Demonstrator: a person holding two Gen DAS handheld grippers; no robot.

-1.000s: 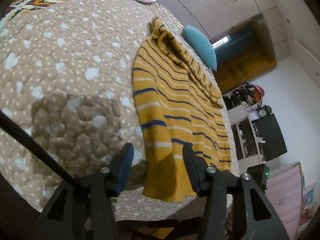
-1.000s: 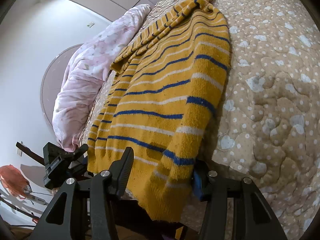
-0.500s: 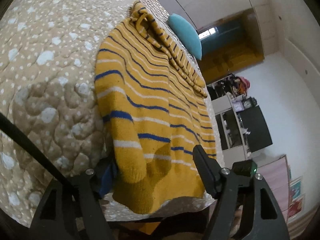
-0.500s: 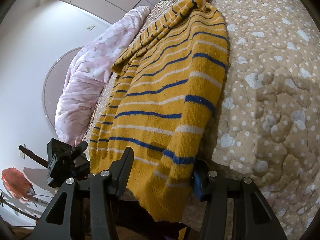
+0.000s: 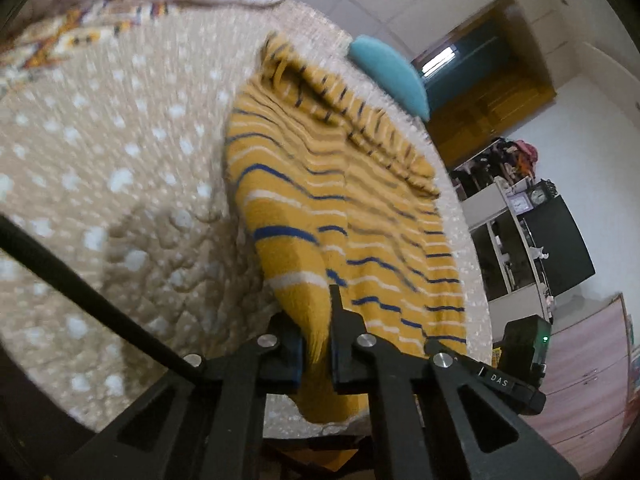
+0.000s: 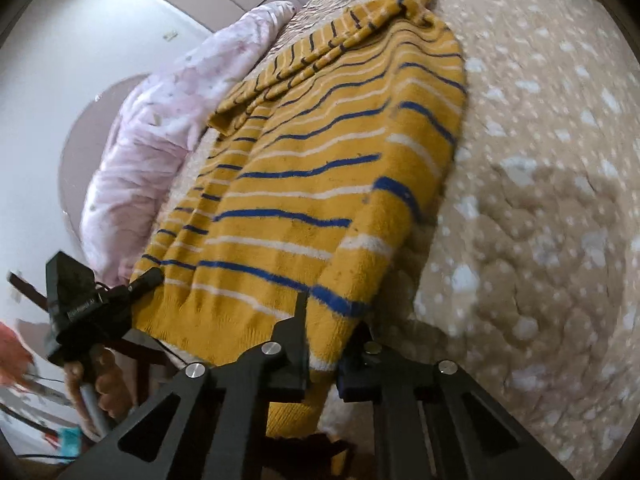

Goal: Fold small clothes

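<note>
Yellow striped sweater (image 6: 320,168) flat on the bed (image 6: 560,160), long axis running straight away from both tongs, collar farthest. Left tongs (image 5: 318,340) and right tongs (image 6: 324,344) each clenched on a hem corner at the near edge, equally close.

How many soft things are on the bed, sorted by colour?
Yellow striped sweater: 1
Teal pillow: 1
Pink blanket: 1
Total: 3
Both grippers, left gripper and right gripper, pinch the sweater's hem.
</note>
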